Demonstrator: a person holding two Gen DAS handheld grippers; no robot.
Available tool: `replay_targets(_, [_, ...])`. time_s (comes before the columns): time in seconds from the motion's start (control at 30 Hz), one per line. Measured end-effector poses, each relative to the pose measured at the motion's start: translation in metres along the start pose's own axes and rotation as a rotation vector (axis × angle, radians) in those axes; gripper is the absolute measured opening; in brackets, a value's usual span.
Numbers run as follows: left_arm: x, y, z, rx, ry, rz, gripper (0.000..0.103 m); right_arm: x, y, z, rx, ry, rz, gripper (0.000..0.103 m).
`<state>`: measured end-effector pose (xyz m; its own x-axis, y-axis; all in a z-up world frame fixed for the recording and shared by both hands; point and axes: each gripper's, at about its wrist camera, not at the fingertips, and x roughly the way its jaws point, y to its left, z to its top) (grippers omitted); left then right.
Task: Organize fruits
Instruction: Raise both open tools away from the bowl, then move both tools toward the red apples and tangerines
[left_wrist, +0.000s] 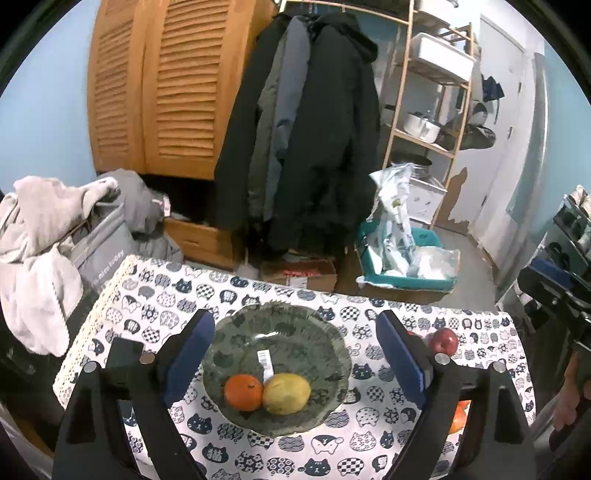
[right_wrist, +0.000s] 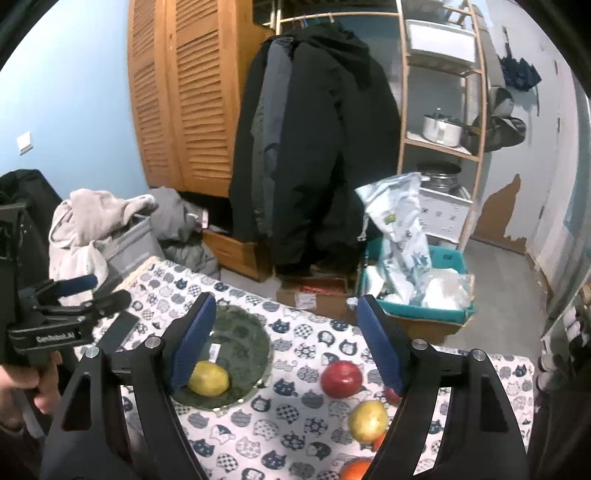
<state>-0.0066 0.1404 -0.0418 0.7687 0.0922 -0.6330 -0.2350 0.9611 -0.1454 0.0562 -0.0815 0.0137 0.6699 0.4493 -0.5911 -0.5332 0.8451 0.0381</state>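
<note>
A dark green glass plate (left_wrist: 280, 325) sits on the cat-print tablecloth and holds an orange (left_wrist: 243, 392) and a yellow lemon (left_wrist: 287, 393) side by side. My left gripper (left_wrist: 295, 350) is open and empty, its jaws either side of the plate, above it. In the right wrist view the plate (right_wrist: 240, 332) and lemon (right_wrist: 208, 378) are at the left. A red apple (right_wrist: 341, 374), a second yellow fruit (right_wrist: 368, 421) and an orange (right_wrist: 356, 469) lie on the cloth to the right. My right gripper (right_wrist: 286, 343) is open and empty above the cloth.
A dark phone (right_wrist: 118, 330) lies on the table left of the plate. The left gripper (right_wrist: 70, 310) shows at the far left of the right wrist view. Beyond the table's far edge are a cardboard box (left_wrist: 299, 275), a teal bin (left_wrist: 406, 269) and hanging coats (left_wrist: 306, 147).
</note>
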Motion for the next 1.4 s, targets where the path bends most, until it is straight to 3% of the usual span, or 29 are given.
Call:
replay_targets(0.17, [-0.005, -0.018, 0.003, 0.038, -0.032, -0.002, 0.097, -0.010, -0.020, -0.007, 0.024, -0.006, -0.032, 0.080])
replay_targets(0.3, [-0.005, -0.033, 0.004, 0.060, -0.034, -0.022, 0.098, -0.017, -0.039, -0.015, 0.045, -0.008, -0.073, 0.087])
replay_targets(0.77, [0.005, -0.086, 0.002, 0.159, -0.019, -0.073, 0.101, -0.037, -0.090, -0.038, 0.107, 0.015, -0.177, 0.087])
replay_targets(1.4, [0.066, -0.133, -0.020, 0.242, 0.123, -0.097, 0.102, -0.008, -0.127, -0.075, 0.164, 0.160, -0.214, 0.088])
